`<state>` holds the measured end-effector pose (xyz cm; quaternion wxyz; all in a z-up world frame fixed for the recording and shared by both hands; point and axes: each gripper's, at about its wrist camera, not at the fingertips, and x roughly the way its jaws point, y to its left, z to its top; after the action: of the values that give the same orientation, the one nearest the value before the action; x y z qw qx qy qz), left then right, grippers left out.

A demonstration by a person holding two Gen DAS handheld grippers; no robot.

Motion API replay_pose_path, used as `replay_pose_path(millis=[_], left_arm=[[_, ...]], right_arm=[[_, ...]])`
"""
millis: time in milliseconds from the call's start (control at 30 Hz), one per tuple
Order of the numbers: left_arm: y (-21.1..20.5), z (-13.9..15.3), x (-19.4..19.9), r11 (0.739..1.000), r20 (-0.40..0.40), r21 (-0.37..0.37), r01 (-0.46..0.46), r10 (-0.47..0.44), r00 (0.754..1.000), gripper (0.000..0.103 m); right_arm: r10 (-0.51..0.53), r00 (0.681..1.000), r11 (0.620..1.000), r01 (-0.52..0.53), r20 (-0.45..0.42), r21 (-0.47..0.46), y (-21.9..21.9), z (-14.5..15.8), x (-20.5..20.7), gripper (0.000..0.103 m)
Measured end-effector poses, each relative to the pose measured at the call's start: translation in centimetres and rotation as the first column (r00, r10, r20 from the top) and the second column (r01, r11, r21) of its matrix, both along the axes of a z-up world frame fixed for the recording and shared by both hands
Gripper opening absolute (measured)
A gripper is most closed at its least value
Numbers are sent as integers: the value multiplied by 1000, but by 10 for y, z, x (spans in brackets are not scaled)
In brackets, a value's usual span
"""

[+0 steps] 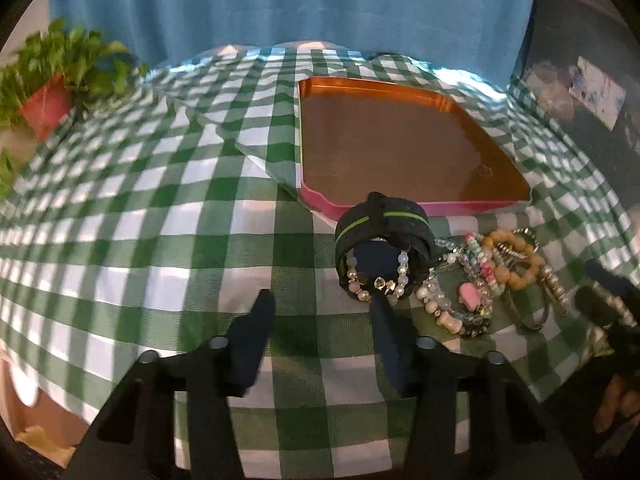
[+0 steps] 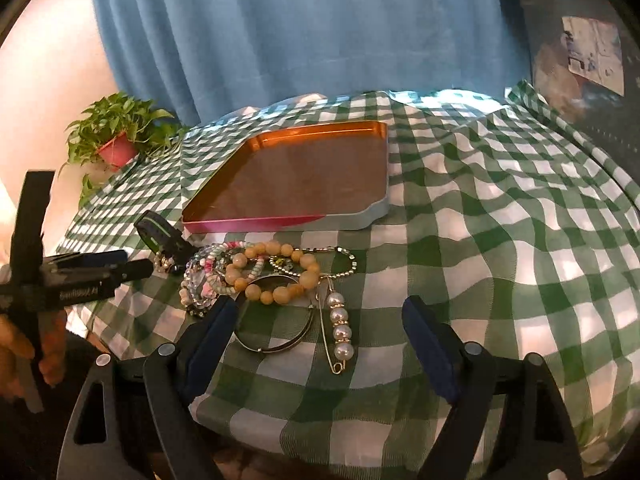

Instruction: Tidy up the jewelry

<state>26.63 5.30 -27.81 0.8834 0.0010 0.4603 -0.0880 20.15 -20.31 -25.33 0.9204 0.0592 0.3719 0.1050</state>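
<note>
A pile of jewelry (image 2: pixel 260 276) lies on the checked cloth in front of an orange tray (image 2: pixel 304 176) with a pink front wall. It holds a tan bead bracelet (image 2: pixel 276 272), a metal bangle (image 2: pixel 272 332) and a pearl pin (image 2: pixel 340 328). My left gripper (image 1: pixel 320 304) is open; its right finger (image 1: pixel 384 320) sits by a black wristband (image 1: pixel 384 236) and a crystal bracelet (image 1: pixel 380 280). My right gripper (image 2: pixel 320 316) is open, straddling the bangle and pin. The tray (image 1: pixel 400 140) is empty.
A potted plant (image 2: pixel 116 140) in a red pot stands at the back left of the table. A blue curtain (image 2: pixel 300 28) hangs behind. The green-and-white cloth (image 2: pixel 500 220) is rumpled to the right of the tray. The left gripper's body (image 2: pixel 80 276) shows at left.
</note>
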Motion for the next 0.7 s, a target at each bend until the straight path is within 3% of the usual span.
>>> replay_pose_path(millis=[133, 233, 367, 500, 567, 700], left_arm=[[-4, 2, 1, 997, -3, -69, 38, -38, 999, 47], [-14, -3, 1, 997, -3, -24, 70, -70, 998, 40], [-18, -14, 5, 993, 1, -43, 107, -107, 994, 5], [-13, -18, 2, 992, 6, -71, 107, -106, 994, 2], [-11, -14, -1, 989, 3, -99, 109, -109, 994, 0], [-11, -2, -9, 979, -5, -163, 122, -124, 992, 0]], right_arm=[[12, 1000, 999, -13, -27, -50, 2, -9, 5, 41], [14, 998, 999, -16, -58, -28, -2, -18, 7, 33], [38, 997, 997, -43, -73, -66, 2, -26, 11, 25], [45, 997, 995, -50, -61, -85, 4, -27, 14, 24], [47, 997, 993, -53, -61, -108, 6, -26, 14, 9], [17, 997, 994, -24, -69, -108, -1, -24, 11, 9]])
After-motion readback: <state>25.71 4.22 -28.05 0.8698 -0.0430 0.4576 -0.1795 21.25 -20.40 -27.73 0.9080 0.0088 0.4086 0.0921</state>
